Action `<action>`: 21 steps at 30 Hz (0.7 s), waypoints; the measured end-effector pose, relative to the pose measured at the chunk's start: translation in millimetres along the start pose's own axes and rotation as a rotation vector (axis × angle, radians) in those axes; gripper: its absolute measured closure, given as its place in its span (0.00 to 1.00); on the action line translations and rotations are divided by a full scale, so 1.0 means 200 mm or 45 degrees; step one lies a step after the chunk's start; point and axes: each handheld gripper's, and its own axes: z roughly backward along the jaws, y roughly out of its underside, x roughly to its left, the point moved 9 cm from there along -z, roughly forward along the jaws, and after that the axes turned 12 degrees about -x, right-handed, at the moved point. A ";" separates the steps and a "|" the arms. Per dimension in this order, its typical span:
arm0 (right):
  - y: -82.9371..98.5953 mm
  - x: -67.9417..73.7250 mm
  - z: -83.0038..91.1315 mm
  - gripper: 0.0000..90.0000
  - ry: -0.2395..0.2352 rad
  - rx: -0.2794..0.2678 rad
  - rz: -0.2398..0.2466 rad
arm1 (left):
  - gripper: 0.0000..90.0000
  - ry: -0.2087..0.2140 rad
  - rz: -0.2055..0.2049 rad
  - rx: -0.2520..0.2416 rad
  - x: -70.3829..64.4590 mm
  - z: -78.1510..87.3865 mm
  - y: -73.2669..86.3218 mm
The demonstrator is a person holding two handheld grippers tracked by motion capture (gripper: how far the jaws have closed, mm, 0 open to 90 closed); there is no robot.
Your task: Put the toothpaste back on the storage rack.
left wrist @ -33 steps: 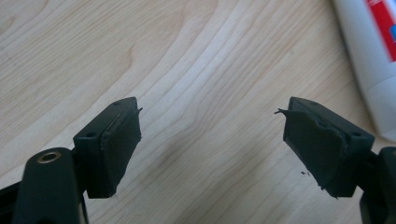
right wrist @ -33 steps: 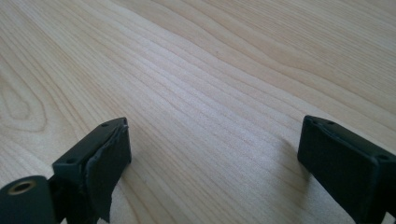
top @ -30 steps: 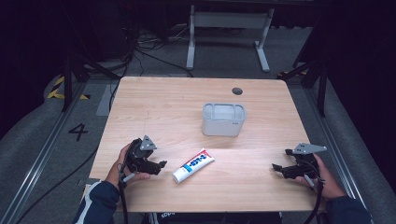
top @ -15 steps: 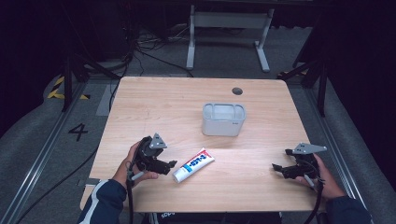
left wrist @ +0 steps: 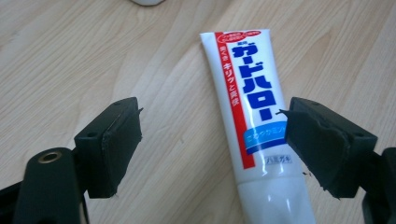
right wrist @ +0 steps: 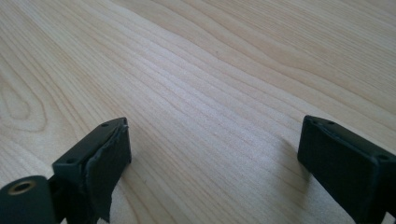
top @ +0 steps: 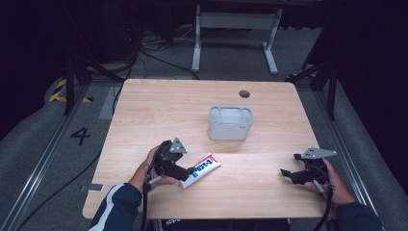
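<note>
Left gripper (left wrist: 210, 144) jaws spread beside the tube (left wrist: 252, 121); soft, slippery, so pinch mid-body. Right gripper (right wrist: 212, 158) spread, idle.

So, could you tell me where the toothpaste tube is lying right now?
In the high view the toothpaste tube lies flat on the table's near left part, by the left hand-held gripper, below the grey container.

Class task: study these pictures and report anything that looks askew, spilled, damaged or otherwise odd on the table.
Nothing is spilled or broken. The toothpaste tube lies flat but slantwise on the table, off-centre between the open left gripper. The grey container stands upright.
</note>
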 end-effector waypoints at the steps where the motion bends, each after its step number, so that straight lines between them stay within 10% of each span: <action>1: 0.00 0.00 0.00 0.11 0.000 -0.001 -0.002 | 0.22 0.007 -0.019 0.023 -0.01 -0.01 0.00; 21: 0.00 0.00 0.00 0.11 -0.002 -0.001 0.001 | 0.24 0.049 -0.086 0.238 -0.06 -0.18 0.01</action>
